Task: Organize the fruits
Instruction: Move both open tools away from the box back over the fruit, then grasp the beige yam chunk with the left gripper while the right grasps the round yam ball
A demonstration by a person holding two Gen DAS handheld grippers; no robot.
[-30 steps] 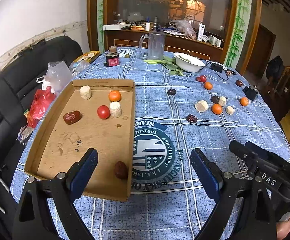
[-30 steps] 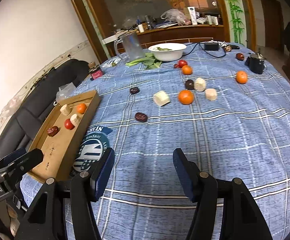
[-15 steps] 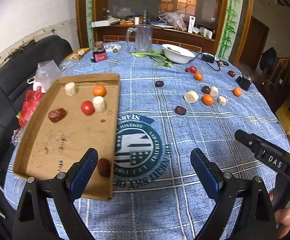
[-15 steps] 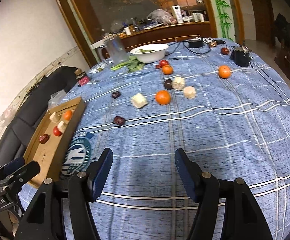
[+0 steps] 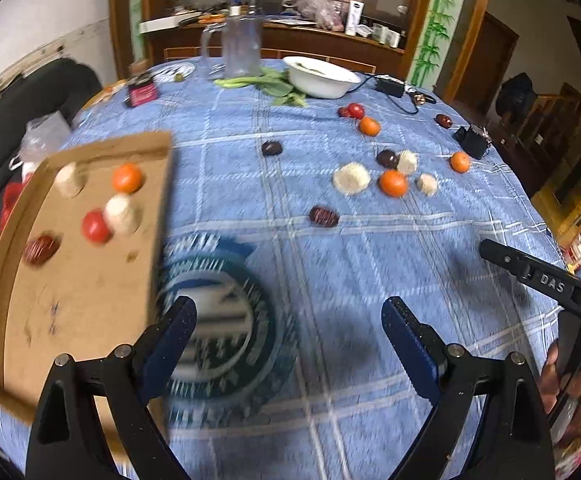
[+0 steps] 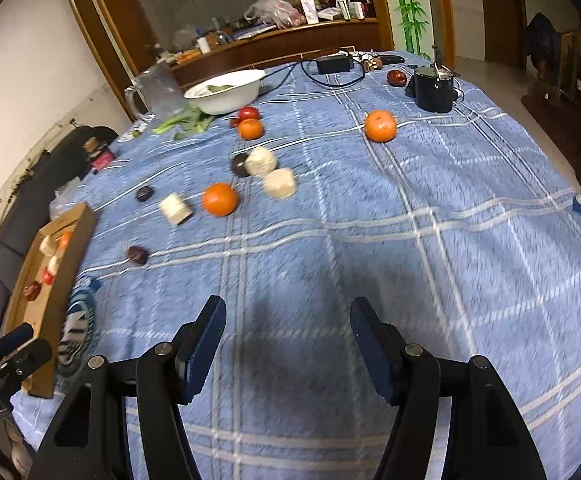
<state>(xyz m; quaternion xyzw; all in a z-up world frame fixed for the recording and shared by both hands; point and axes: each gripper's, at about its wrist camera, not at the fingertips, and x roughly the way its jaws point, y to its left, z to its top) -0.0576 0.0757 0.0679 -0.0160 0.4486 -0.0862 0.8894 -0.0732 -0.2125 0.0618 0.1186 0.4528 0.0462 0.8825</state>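
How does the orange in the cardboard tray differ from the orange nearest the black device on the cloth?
Place: the tray orange lies inside the cardboard tray; the far orange lies on the blue cloth, unsorted.
Neighbours: the tray orange lies near a red fruit and pale chunks; the far orange lies alone, in front of the black device.
Stem: a stem dimple shows on the far orange; the tray orange is too blurred to tell.
Shared: both round, orange, ungripped.

blurred: cardboard tray (image 5: 70,280), its fruit | hidden: tray's near corner | cut off: hand (image 5: 578,392)
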